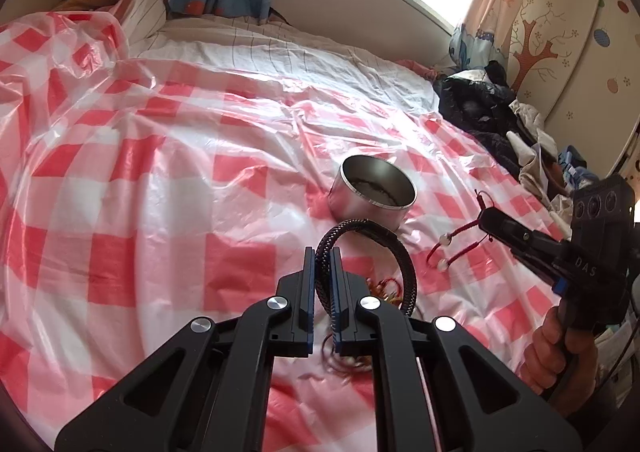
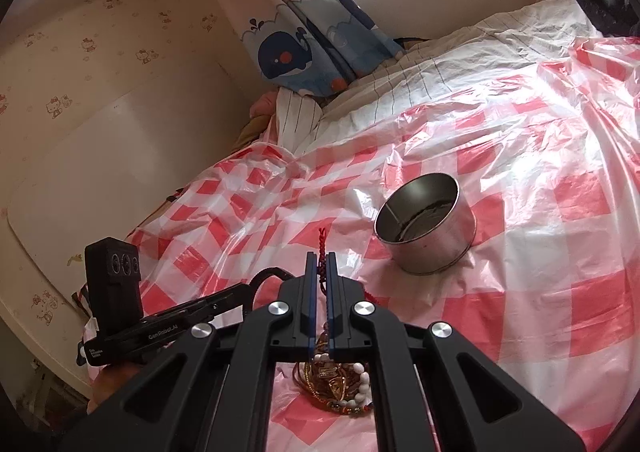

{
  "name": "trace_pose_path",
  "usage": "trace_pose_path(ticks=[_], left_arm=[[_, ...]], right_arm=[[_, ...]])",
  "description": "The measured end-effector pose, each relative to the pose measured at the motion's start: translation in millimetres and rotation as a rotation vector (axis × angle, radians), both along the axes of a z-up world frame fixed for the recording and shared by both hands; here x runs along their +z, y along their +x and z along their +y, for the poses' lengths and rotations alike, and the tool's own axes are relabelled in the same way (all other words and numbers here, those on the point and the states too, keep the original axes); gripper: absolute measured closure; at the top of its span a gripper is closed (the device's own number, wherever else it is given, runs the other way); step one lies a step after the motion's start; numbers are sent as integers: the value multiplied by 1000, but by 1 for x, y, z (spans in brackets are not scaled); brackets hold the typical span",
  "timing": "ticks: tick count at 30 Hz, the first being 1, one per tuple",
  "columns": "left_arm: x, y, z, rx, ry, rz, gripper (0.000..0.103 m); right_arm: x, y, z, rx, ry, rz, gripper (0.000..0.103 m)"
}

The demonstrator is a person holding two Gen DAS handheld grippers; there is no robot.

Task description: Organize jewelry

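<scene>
My left gripper (image 1: 323, 254) is shut on a black braided bracelet (image 1: 404, 256), which loops out to the right above the bed. Just beyond it stands an open round metal tin (image 1: 372, 192) with something dark inside. At the right, my right gripper (image 1: 486, 218) is shut on a red cord bracelet (image 1: 454, 248) with white beads that hangs below it. In the right wrist view, the right gripper (image 2: 321, 258) pinches the red cord (image 2: 321, 238), and the tin (image 2: 428, 228) lies ahead to the right. A pile of beaded and gold jewelry (image 2: 340, 384) lies under the jaws.
A red-and-white checked plastic sheet (image 1: 160, 180) covers the bed. Dark clothes (image 1: 476, 100) are heaped at its right edge near a cupboard. Whale-print curtains (image 2: 304, 52) hang by the window. A person's hand (image 1: 556, 348) holds the right gripper's handle; the left gripper (image 2: 236, 292) shows at the left.
</scene>
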State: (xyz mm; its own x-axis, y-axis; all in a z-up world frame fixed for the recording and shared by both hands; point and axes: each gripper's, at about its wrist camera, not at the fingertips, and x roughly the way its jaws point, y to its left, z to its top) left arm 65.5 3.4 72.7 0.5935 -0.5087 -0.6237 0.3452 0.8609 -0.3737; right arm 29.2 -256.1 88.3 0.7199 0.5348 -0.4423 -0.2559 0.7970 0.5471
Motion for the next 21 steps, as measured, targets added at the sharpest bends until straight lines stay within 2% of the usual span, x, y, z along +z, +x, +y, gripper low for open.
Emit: trace_pose_path(ticks=[6,12,15,16,18,21], left_arm=[[15,38,-41,-39,-7,-25,97],[17,80,-86,-60,-5,-46,97],[8,101,-104,-51,43,-44,97],[1,109,-110,-58,74,-25,97],[-17,124,-121,-68,158,28,96],[-23,119,-115,-76,182,30,96]], right_arm=[[16,13,-15,-46,-32,-32,99],[30,47,-23,-69,-71,-61,99],[27,68,-21,-76,-96,-69,98],[23,76,-18,-78,-122,-57,98],[1,98,-14,-64,-163,36,98],[-22,103,-20,-69,-150,120,95]])
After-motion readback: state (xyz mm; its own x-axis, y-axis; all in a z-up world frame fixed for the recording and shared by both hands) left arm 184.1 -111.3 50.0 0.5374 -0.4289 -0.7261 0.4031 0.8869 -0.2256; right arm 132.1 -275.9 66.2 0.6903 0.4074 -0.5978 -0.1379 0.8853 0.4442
